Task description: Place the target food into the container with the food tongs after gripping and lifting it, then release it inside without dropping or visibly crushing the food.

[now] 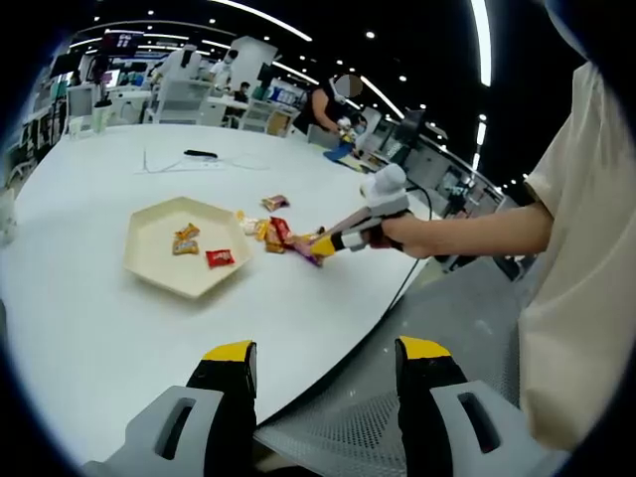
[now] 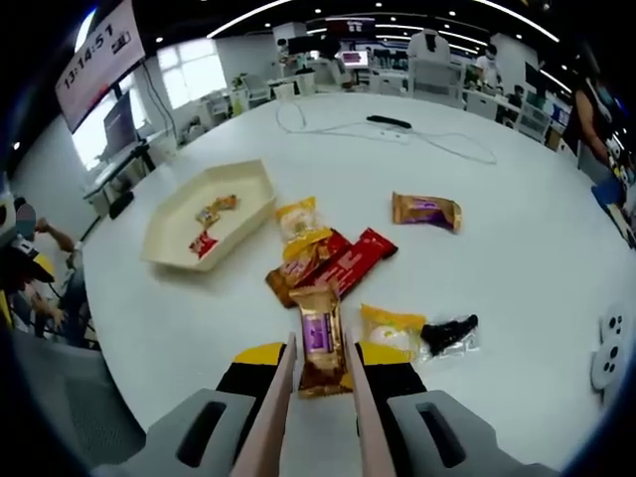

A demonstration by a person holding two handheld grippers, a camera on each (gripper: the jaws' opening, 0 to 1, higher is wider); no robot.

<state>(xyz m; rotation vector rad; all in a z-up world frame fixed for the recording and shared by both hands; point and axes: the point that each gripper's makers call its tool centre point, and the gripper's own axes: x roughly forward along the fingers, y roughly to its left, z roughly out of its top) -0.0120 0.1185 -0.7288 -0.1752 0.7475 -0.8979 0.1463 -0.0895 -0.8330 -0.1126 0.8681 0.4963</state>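
Gleaming white round table (image 2: 517, 258), busy office beyond

Grey gripper bodies with yellow-tipped black jaws are seen on the left gripper (image 1: 326, 370) and the right gripper (image 2: 320, 366). Pale pink tong blades are fitted between the right jaws. A cream short-sleeved shirt (image 1: 581, 268) is worn.
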